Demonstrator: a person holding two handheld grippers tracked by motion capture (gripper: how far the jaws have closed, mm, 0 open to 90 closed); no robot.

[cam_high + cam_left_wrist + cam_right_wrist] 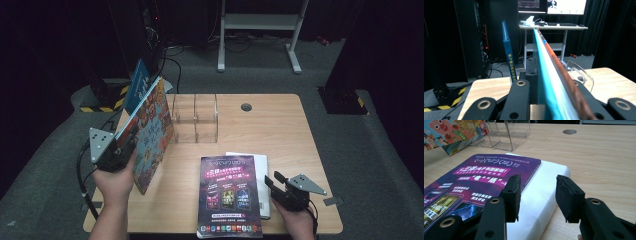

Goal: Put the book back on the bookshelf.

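Observation:
My left gripper (124,141) is shut on the lower edge of a colourful picture book (152,131), held tilted on edge above the table's left side. In the left gripper view the book's cyan and orange edge (549,75) runs away from between the jaws of the left gripper (551,83). A purple magazine (230,195) lies flat on a white book (264,167) near the front edge. My right gripper (273,179) is open at the white book's right side. In the right gripper view the right gripper (537,195) hovers over the white book (541,205), with the purple magazine (481,180) to its left and nothing between its jaws.
A clear acrylic holder (195,118) with two slots stands mid-table, also visible as the clear holder (580,72) and the holder (504,135). A blue book (136,86) stands behind the picture book. A round cable hole (246,107) sits in the wooden table (280,130).

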